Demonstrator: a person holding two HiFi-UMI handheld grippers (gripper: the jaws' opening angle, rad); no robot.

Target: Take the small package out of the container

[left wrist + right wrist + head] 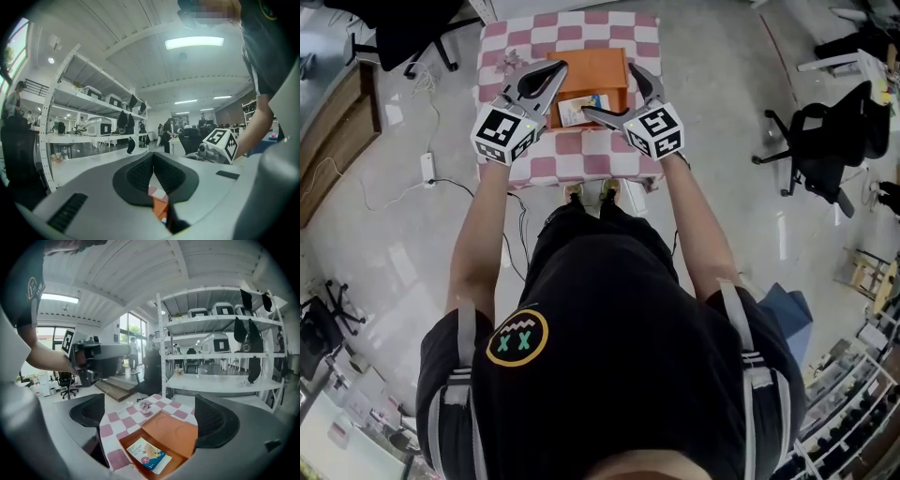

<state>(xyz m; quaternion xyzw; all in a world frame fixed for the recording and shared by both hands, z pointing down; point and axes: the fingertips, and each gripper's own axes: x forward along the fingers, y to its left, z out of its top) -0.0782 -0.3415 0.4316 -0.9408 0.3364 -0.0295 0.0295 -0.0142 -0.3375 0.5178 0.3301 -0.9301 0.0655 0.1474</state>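
The left gripper (551,77) hovers over the left rim of the orange container (598,67), its fingers (140,171) pressed together on nothing. The container stands on the checked worktop (609,26), and the small package (581,109) lies flat in its near part, long axis roughly across the person's front. The right gripper (614,92) has its fingers (213,420) spread wide, the package below and between them, slightly left of centre. This hand looks nearer, so a straight descent should straddle it

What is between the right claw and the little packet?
Nothing, just bare air. The right gripper view shows the open right gripper looking straight at the small package in the orange container.
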